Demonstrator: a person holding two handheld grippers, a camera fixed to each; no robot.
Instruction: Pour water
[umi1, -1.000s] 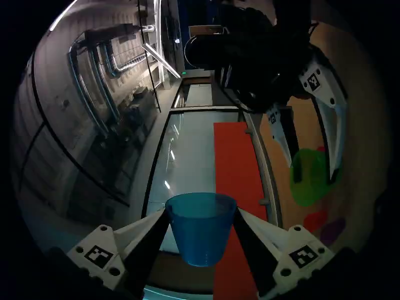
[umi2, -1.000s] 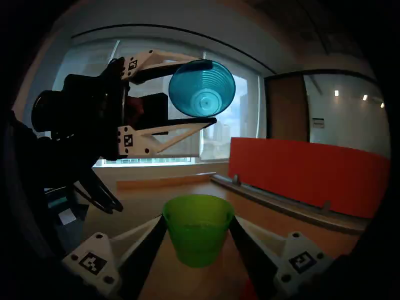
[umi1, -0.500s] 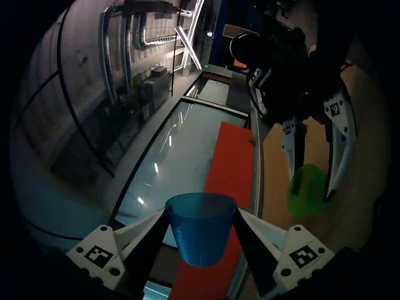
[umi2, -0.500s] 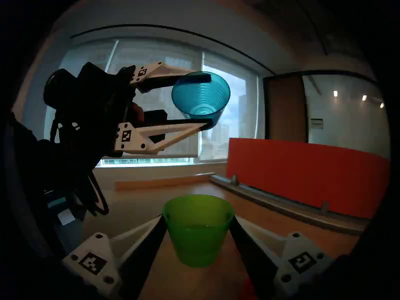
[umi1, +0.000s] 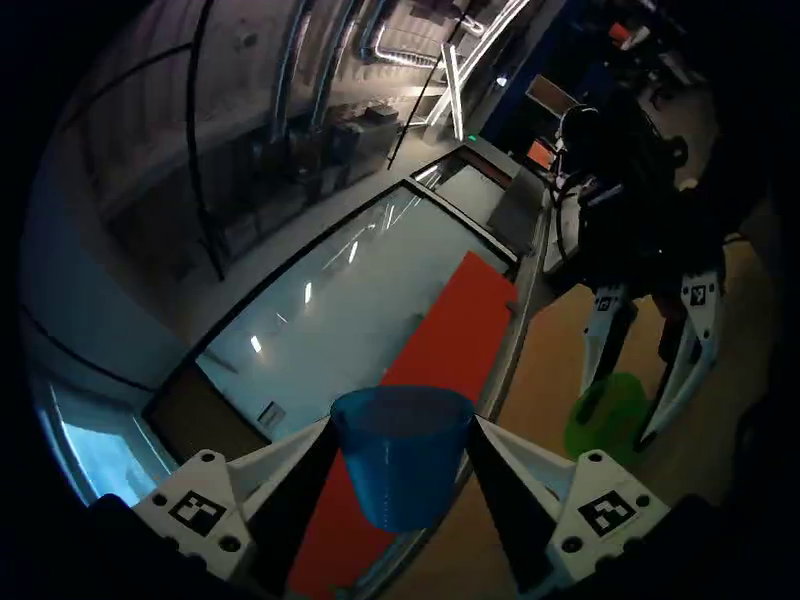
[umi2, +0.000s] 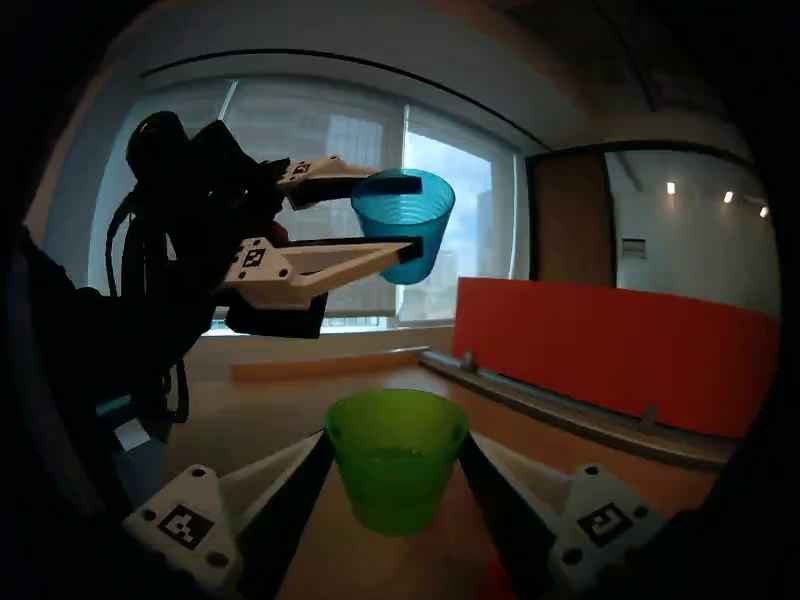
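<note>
blue cup (umi1: 402, 470): thin ribbed plastic, we judge it light, springy, easily crushed; our left gripper (umi1: 401, 428) clamps its upper wall just under the rim, holding it aloft, higher than the green cup (umi2: 397, 480). green cup: same make, pinched likewise in our right gripper (umi2: 397, 440), low over the wooden table (umi2: 290, 405); we advise gentle pressure near the stiffer rim.

In the left gripper view the right tool (umi1: 615, 428) covers both flanks of the green cup (umi1: 603, 415). In the right gripper view the person (umi2: 100, 330) behind the left tool (umi2: 413, 215) is lost in shadow; the blue cup's (umi2: 400, 228) contents cannot be told.
</note>
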